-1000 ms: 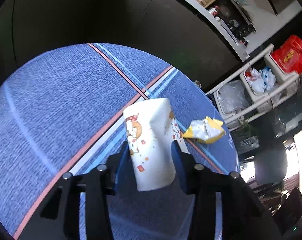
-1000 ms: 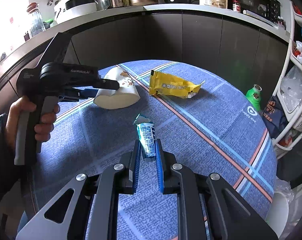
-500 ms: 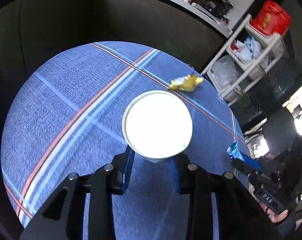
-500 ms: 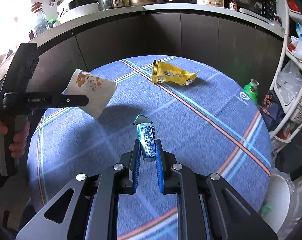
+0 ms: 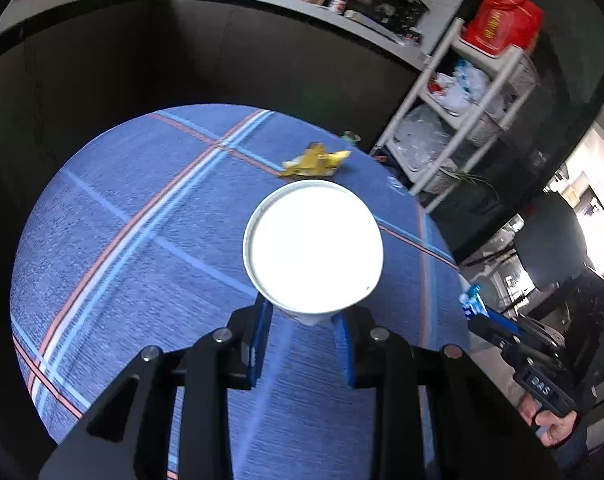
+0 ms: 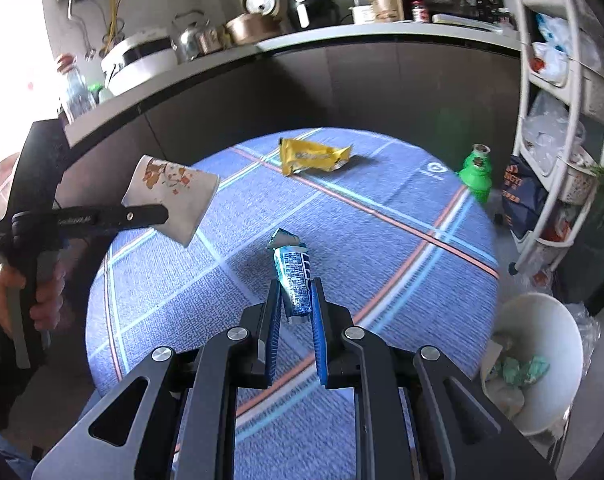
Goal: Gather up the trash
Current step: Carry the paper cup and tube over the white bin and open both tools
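Observation:
A white paper cup (image 5: 311, 246) with a printed pattern hangs above the round blue plaid table (image 5: 122, 264), its open mouth facing the left wrist camera. My left gripper (image 5: 302, 312) holds it by the base, jaws still closing on it. In the right wrist view the cup (image 6: 174, 200) is tilted in the air at the left, pinched by the left gripper (image 6: 158, 216). My right gripper (image 6: 296, 292) is shut on a blue snack wrapper (image 6: 294, 276), lifted off the cloth. A yellow wrapper (image 6: 311, 156) lies at the table's far side.
A white waste bin (image 6: 541, 344) with trash inside stands on the floor at the table's right. A green bottle (image 6: 475, 176) and a white storage rack (image 6: 529, 120) stand beyond the right edge. A dark counter (image 6: 341, 40) with appliances curves behind. A hand (image 6: 42, 300) grips the left tool.
The left gripper lifted the cup off the table and rolled it so its mouth faces the camera. The right gripper rose with the blue wrapper and swung right, bringing the bin into view.

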